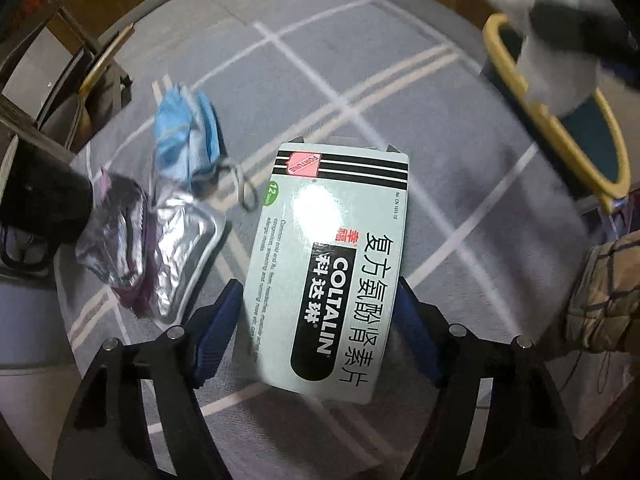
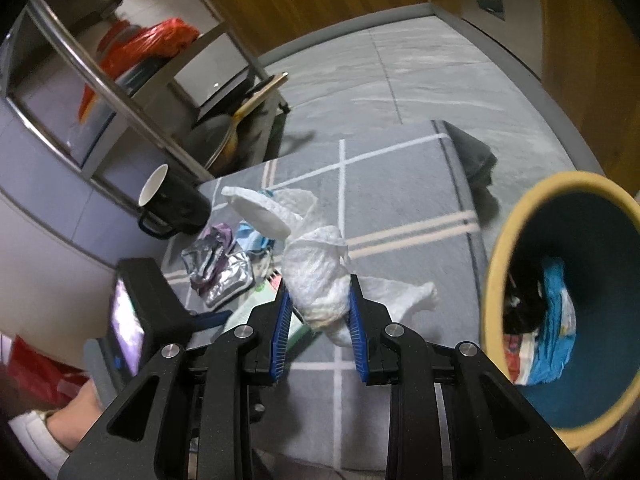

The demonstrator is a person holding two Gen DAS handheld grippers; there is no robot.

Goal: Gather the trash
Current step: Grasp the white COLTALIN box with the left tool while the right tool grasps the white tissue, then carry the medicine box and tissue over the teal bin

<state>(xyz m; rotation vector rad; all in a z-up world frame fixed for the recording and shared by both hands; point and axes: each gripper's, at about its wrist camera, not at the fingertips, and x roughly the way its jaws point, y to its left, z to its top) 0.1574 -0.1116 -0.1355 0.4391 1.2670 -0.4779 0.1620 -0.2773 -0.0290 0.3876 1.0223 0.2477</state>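
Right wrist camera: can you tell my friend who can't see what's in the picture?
The right gripper pinches a crumpled white tissue above a grey checked tablecloth. A yellow-rimmed bin with trash inside sits at right; foil wrappers and a black mug lie at left.

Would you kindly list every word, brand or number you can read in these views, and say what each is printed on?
All legible text is on the medicine box:
"COLTALIN": white letters on its black band.
"复方氨酚肾素片": large black characters along the box.
"科达琳": white characters on the black band.
"幸福": small red characters.
"FORTUNE": red logo.
"12": green circle.
Small English lines and a code: too blurred.
Foil wrappers: nothing legible.
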